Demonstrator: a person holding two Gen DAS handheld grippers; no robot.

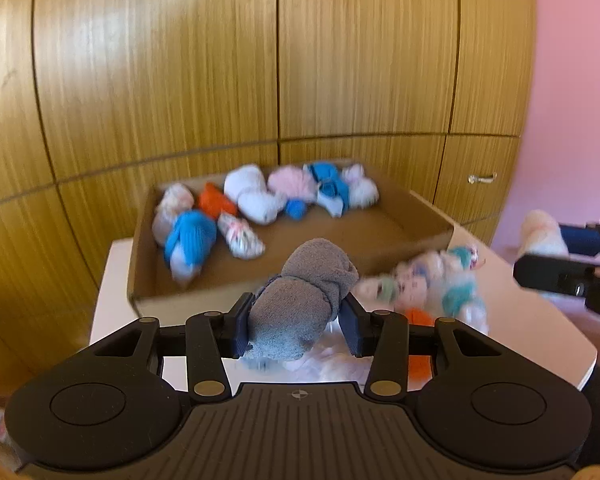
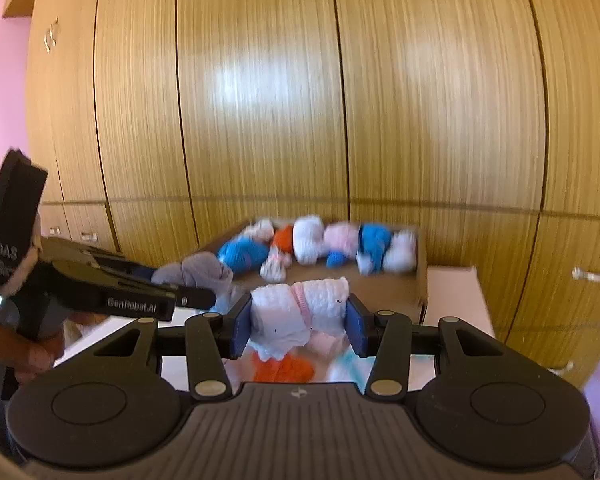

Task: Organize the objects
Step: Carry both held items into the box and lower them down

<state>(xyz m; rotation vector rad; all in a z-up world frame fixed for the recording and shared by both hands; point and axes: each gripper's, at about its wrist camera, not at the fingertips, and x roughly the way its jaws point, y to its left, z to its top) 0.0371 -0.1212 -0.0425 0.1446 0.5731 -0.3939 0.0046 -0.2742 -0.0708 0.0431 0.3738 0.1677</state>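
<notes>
About ten rolled socks already lay in the cardboard box [image 1: 416,216]. The left gripper [image 1: 296,320] had its fingers clenched on a grey sock roll [image 1: 300,300], and the right gripper [image 2: 298,322] on a white sock roll [image 2: 300,304]. A small loose pile [image 1: 432,292] was still waiting on the counter [image 1: 540,320].

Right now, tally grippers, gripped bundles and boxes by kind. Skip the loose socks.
Grippers: 2, the left hand-held gripper and right hand-held gripper
Gripped bundles: 2, the grey sock bundle and white-and-pink sock bundle
Boxes: 1, the cardboard box
Total: 5

Wooden wardrobe doors [image 2: 260,100], pink wall [image 1: 572,80]
</notes>
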